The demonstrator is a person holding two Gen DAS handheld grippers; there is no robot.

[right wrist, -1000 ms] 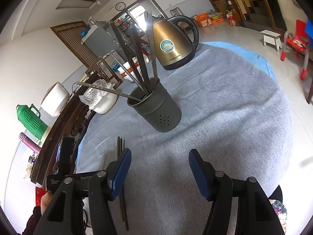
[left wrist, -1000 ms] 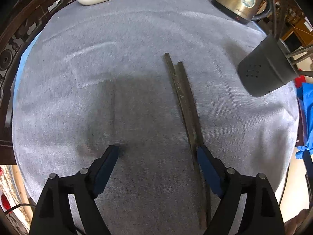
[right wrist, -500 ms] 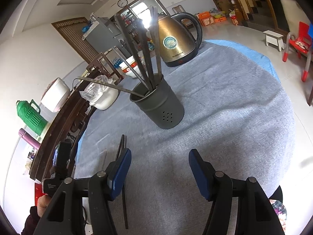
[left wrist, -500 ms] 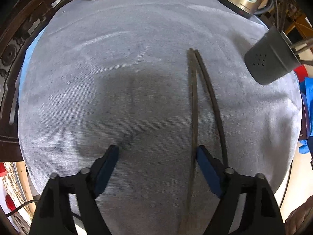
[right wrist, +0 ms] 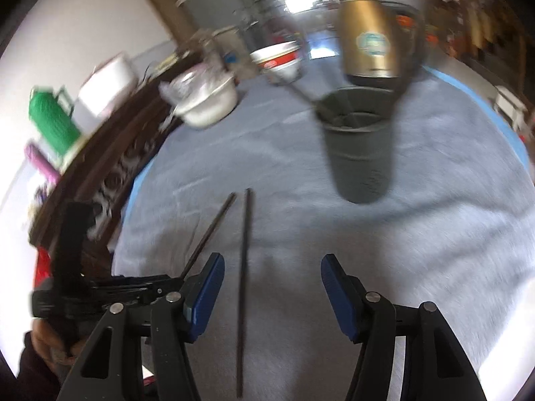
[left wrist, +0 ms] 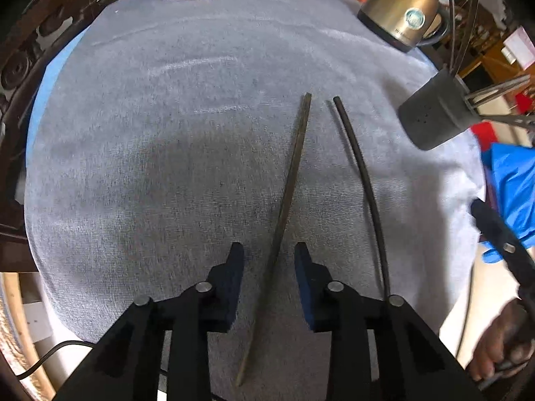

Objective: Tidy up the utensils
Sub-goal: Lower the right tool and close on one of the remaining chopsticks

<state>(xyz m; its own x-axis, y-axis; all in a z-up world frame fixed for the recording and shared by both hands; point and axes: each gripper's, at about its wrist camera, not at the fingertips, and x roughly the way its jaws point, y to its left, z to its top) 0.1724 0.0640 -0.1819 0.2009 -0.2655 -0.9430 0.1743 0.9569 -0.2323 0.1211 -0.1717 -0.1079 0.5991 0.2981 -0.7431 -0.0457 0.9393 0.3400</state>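
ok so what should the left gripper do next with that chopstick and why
Probably finish closing, then lift. The left gripper straddles the brown chopstick, which lies flat on the grey cloth between its closing jaws; the pads do not look to be pressing on it yet. The black chopstick lies clear outside them, and the utensil holder stands nearby.

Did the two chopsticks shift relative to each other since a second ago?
Yes. They lay touching; now the brown chopstick and black chopstick lie splayed apart on the grey cloth, the brown one between the closing left tool.
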